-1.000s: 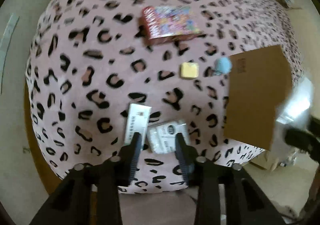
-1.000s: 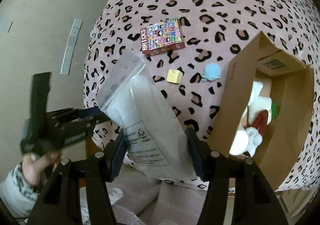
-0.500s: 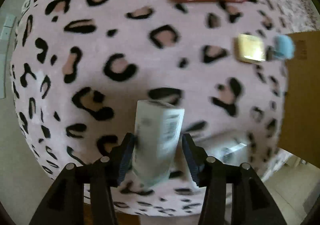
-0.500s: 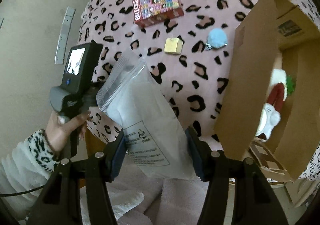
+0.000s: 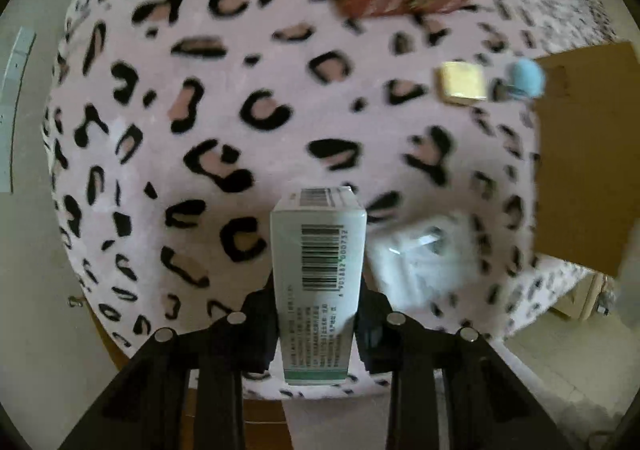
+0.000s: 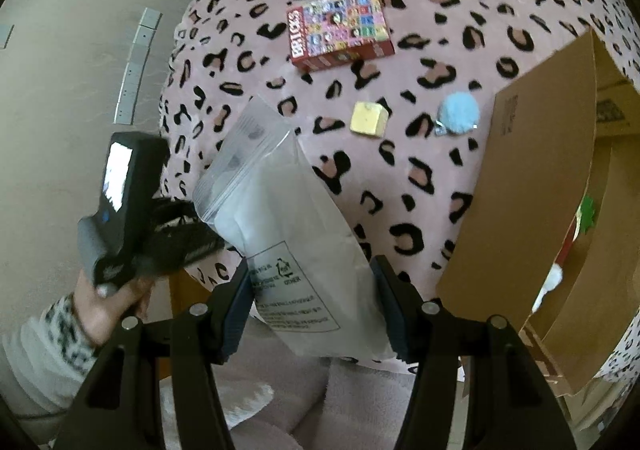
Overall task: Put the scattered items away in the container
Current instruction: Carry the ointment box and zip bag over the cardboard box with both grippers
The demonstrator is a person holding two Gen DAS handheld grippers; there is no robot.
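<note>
Left wrist view puts the white cardboard carton with the green barcode (image 5: 318,270) at the bottom centre of the frame, clamped between the jaws of my left hand-held gripper (image 5: 318,290) and lifted off the pink leopard-print bed cover (image 5: 200,97). My right hand-held gripper (image 6: 312,302) is closed on the clear zip-top plastic bag (image 6: 288,234), low in the middle of its own view. The brown cardboard box (image 6: 532,217) stands open at the right edge of both frames.

To do this step well, I judge I should carry the carton rightward, clearing the near flap, and open the jaws only once it is above the box opening. The bag is limp, so I would feed its free end in first and keep my two hands from crossing.

Left on the cover are the red picture-printed bricks box (image 6: 340,29) at upper centre, the small yellow cube (image 6: 369,118) and the pale blue fluffy pompom (image 6: 458,114) just left of the box flap. A blurred clear packet (image 5: 420,262) lies right of the carton.

Only the right wrist view sees into the box, where red, white and green soft things (image 6: 560,262) already rest, and it shows my left hand (image 6: 108,298) on its handle. The left wrist view shows merely the flap's outside.
</note>
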